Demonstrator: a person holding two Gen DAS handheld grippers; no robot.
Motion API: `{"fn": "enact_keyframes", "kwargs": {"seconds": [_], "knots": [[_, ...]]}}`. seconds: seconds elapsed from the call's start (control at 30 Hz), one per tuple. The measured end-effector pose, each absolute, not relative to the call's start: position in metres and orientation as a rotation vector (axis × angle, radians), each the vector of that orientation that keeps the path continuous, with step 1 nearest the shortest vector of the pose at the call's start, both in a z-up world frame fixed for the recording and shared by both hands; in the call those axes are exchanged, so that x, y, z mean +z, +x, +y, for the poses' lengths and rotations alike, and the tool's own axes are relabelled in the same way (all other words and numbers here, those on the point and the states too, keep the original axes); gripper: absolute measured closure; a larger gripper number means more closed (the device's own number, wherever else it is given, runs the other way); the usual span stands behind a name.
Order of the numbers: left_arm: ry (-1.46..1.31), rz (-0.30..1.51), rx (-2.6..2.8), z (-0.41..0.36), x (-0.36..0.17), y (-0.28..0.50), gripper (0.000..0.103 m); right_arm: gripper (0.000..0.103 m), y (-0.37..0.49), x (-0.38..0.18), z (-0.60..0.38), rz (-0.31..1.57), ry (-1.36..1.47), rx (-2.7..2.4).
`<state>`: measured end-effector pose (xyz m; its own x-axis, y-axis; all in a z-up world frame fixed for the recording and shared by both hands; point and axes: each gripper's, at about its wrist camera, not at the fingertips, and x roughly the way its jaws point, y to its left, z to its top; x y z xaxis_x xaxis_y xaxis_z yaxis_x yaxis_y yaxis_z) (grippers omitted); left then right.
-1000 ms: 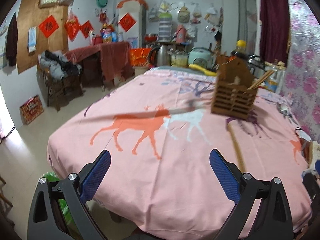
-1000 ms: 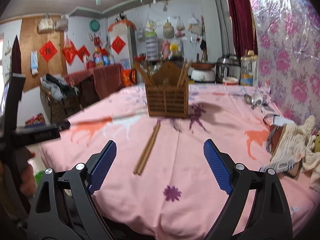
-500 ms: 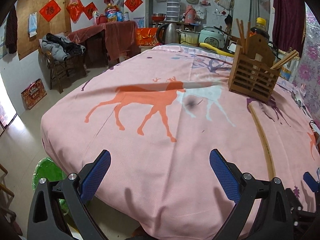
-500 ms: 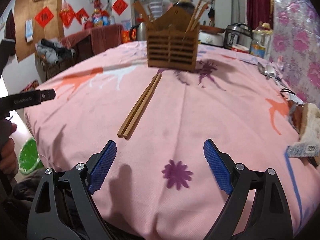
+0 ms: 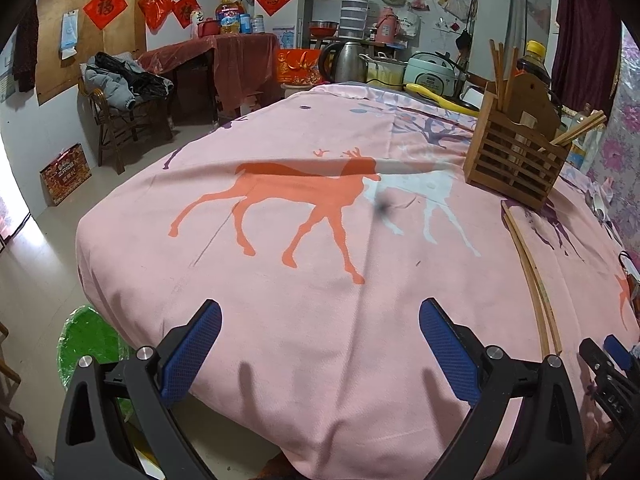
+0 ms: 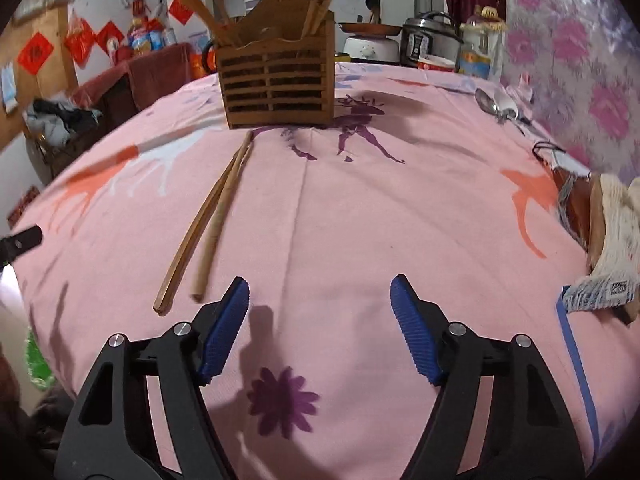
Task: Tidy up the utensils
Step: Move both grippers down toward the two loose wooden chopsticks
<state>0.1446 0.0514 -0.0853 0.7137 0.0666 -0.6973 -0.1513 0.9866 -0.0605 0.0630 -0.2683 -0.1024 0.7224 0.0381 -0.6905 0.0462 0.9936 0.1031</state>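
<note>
Right wrist view: right tongs [image 6: 320, 312], empty and closing, approach the chopsticks [image 6: 200, 232] lying before the wooden holder [image 6: 276, 88]; next, shift left to straddle them. Left tongs [image 5: 320, 344] wide, empty.

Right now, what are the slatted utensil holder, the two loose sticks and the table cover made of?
Brown slatted utensil holder: looks like wood or bamboo, matte, with visible slats and a warm brown tone.
Pair of long tan chopsticks: likely bamboo or wood, unvarnished look, pale matte surface.
Pink deer-print table cover: woven fabric, matte, showing soft creases and a fold line.
</note>
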Motion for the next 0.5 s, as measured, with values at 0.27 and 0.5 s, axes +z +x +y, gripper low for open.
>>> {"fn": "enact_keyframes", "kwargs": {"seconds": [0.27,0.5], "knots": [[-0.102,0.765,0.122,0.047,-0.085,0.144,0.006,0.047,0.067,-0.103,-0.229,0.784,0.068,0.147],[-0.112,0.773,0.117,0.049,-0.088,0.146,0.006,0.087,0.084,-0.105,-0.213,0.812,0.012,0.148]]}}
